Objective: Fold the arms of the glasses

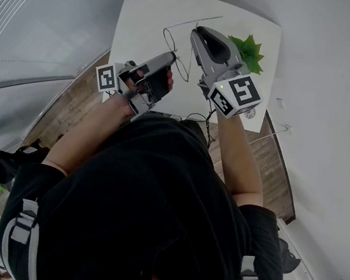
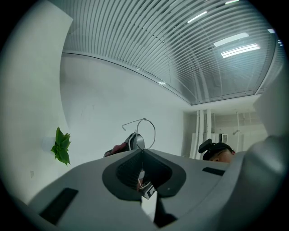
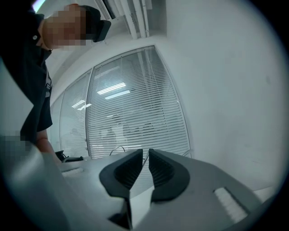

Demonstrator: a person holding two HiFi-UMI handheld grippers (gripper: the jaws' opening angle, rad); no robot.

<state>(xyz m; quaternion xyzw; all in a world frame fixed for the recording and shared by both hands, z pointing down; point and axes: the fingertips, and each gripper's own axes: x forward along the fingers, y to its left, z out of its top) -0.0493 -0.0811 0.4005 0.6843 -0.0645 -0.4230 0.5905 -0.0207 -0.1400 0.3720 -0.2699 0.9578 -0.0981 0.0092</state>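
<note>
Count: one table [image 1: 142,12], one plant [image 1: 247,50] at its right edge, one pair of wire glasses [image 1: 164,35], two grippers. Left gripper [image 1: 173,55]: jaws pressed together, pinching the glasses above the table's middle. Right gripper [image 1: 195,35]: jaws nearly together with a slim gap, tips just beside the glasses' arm.

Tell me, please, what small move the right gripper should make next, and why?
Probably close the right gripper fully on the arm of the glasses. Its jaws stand slightly apart, with what looks like the thin wire between them, and the left gripper is shut on the frame, so the arm could then be swung inward.
</note>
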